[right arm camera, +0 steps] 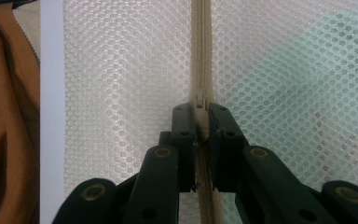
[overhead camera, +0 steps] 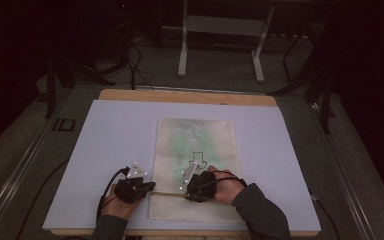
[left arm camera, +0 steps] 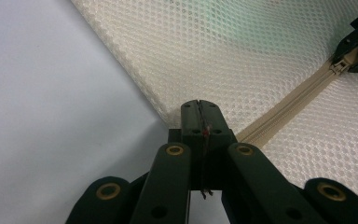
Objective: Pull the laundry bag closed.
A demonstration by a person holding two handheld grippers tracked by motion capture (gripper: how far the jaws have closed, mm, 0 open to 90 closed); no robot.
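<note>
A cream mesh bag (green item inside) lies flat; left hand-held gripper pinches its edge, right hand-held gripper clamps the zipper pull.

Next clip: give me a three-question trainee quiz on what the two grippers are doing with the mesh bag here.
1. True or false: the right gripper has its jaws closed on the zipper pull of the mesh bag.
2. Which part of the bag does the left gripper pinch? A) a corner at the end of the zipper B) the middle of the mesh C) nothing
3. Fill in: the bag lies flat on a pale ____ board.

Key: 1 true; 2 A; 3 blue-grey.
</note>
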